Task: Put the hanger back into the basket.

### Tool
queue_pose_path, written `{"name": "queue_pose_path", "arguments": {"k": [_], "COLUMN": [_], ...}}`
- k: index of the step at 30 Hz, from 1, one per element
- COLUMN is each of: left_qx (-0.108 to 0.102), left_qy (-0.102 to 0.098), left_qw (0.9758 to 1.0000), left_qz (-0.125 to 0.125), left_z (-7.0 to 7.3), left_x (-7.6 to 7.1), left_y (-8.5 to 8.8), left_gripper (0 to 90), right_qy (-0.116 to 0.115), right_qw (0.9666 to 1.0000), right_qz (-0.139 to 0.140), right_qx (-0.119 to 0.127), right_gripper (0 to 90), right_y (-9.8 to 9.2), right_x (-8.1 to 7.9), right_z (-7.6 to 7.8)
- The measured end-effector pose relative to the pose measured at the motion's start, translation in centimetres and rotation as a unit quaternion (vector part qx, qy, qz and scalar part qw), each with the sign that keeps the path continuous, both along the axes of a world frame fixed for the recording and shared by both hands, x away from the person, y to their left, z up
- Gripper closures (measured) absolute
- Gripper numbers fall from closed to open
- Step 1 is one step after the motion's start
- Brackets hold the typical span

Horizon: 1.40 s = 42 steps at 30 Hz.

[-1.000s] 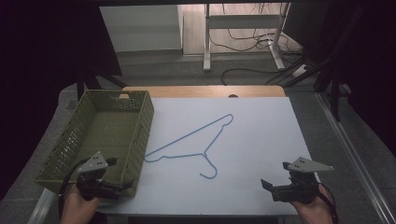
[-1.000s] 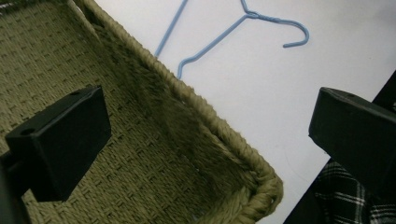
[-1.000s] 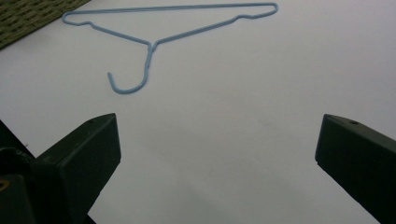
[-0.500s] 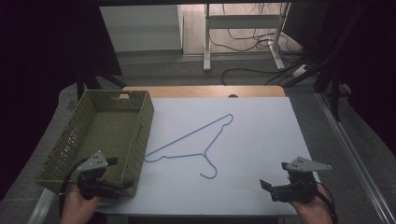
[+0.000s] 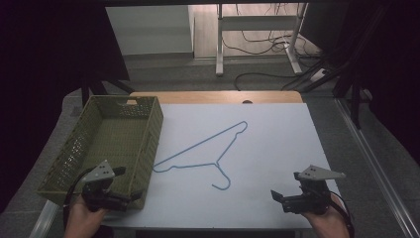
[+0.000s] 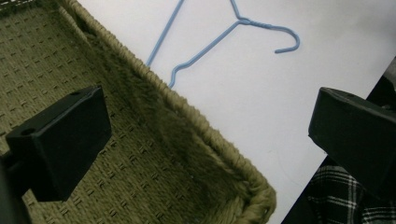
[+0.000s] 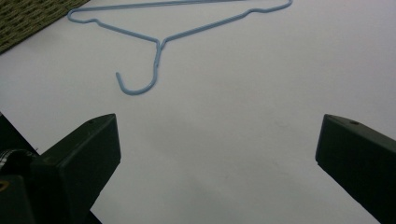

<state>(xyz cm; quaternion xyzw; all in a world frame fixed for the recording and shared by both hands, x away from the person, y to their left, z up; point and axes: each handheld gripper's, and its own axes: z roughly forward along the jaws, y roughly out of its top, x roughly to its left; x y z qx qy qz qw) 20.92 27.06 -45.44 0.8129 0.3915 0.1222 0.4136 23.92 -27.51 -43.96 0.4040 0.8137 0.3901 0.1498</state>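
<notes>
A blue wire hanger lies flat on the white table top, its hook pointing toward the near edge. My left gripper is open and hovers over the near right corner of the green woven basket. In the left gripper view the jaws straddle the basket rim, with the hanger beyond it. My right gripper is open and holds nothing, low over the table's near right part. In the right gripper view the hanger lies ahead of the wide-apart jaws.
The basket takes up the table's left side and looks empty inside. A wooden strip runs along the table's far edge. Beyond it are a desk frame and cables on the floor. Plaid cloth shows at the table's near edge.
</notes>
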Motion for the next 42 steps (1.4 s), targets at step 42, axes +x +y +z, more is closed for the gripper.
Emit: {"name": "queue_pose_path", "arguments": {"k": [42], "left_qx": [-0.048], "left_qy": [-0.013], "left_qw": [0.996], "left_qz": [-0.074], "left_z": [1.8], "left_x": [2.5], "left_y": [-7.0], "left_gripper": [0.0], "right_qy": [0.012], "right_qw": [0.9977], "right_qz": [0.055], "right_qx": [-0.036], "right_gripper": [0.0], "right_y": [7.2], "right_x": [3.6], "right_z": [-0.6]}}
